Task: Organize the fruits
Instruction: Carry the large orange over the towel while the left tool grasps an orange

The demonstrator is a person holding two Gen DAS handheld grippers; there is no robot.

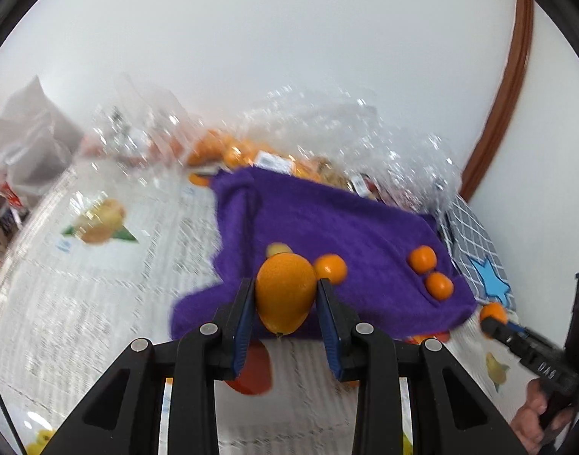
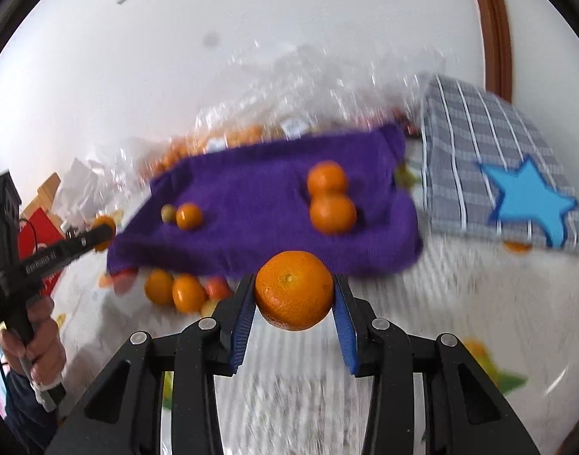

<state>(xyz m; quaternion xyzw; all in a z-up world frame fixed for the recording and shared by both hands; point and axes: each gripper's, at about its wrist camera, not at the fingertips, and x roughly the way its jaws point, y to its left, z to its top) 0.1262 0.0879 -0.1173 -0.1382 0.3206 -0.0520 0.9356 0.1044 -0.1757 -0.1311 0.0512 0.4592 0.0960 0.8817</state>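
My left gripper (image 1: 285, 295) is shut on an oval orange kumquat (image 1: 285, 294) and holds it above the near edge of a purple cloth (image 1: 327, 227). My right gripper (image 2: 294, 295) is shut on a round mandarin (image 2: 294, 290) in front of the same cloth (image 2: 251, 197). On the cloth lie two mandarins (image 2: 331, 199), a small kumquat (image 2: 189, 216) and a green-yellow fruit (image 2: 168, 213). The right gripper with its mandarin shows in the left wrist view (image 1: 492, 316); the left gripper shows in the right wrist view (image 2: 101, 233).
Several loose fruits (image 2: 175, 290) lie on the printed table cover before the cloth. Clear plastic bags with fruit (image 1: 251, 151) stand behind it. A grey checked cloth with a blue star (image 2: 498, 174) lies to the right. A white bag (image 1: 27, 132) stands far left.
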